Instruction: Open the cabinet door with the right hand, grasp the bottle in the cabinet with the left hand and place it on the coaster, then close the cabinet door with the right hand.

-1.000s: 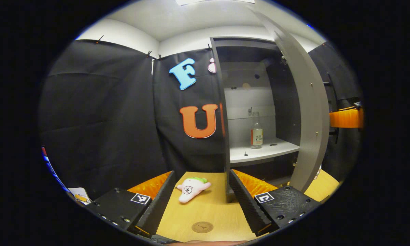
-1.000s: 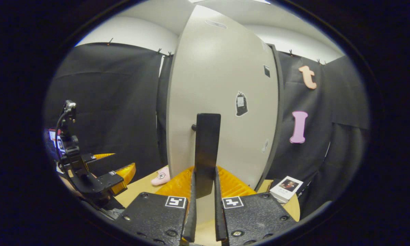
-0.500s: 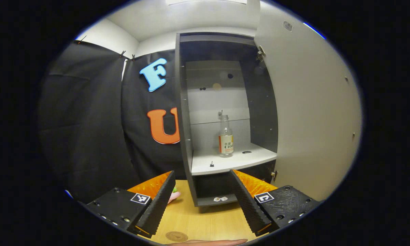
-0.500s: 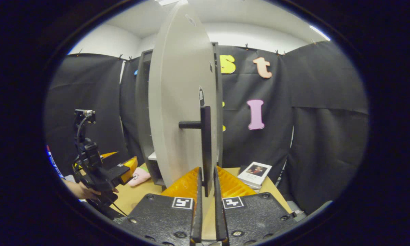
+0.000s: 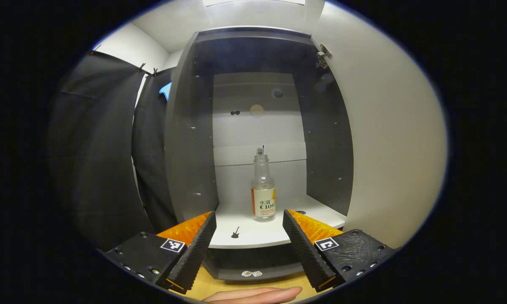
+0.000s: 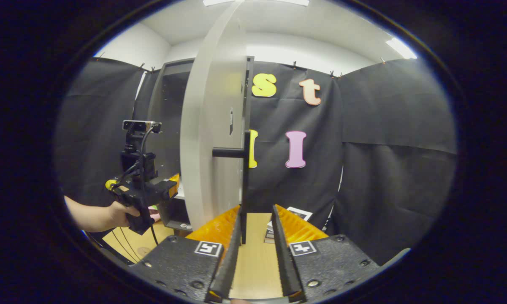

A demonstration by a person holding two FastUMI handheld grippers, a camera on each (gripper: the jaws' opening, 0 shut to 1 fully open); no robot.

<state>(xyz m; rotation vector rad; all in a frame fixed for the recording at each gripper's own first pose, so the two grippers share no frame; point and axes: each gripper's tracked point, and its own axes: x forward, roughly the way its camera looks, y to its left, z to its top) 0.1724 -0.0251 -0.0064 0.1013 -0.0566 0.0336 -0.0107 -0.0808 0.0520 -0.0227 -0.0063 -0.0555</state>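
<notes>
- In the left gripper view, the left gripper (image 5: 248, 236) is hanging released, its fingers spread wide and grasping nothing, pointing at the open cabinet (image 5: 190, 139).
- The bottle (image 5: 263, 188) is standing upright on the cabinet's white shelf (image 5: 253, 232), at 12 o'clock from the gripper and apart from both fingers.
- A tiny guitar-shaped mark (image 5: 235, 232) is sitting on the shelf at 8 o'clock from the bottle.
- The cabinet door (image 5: 392, 139) is standing swung out at 3 o'clock.
- In the right gripper view, the right gripper (image 6: 255, 249) is sitting slightly parted; the door handle (image 6: 245, 185) is lying against its left finger only, with a gap to the other.
- The left gripper and the hand (image 6: 120, 213) holding it are at 9 o'clock, before the cabinet opening.
- A book (image 6: 297, 213) is lying on the table (image 6: 255, 257) past the fingertips.
</notes>
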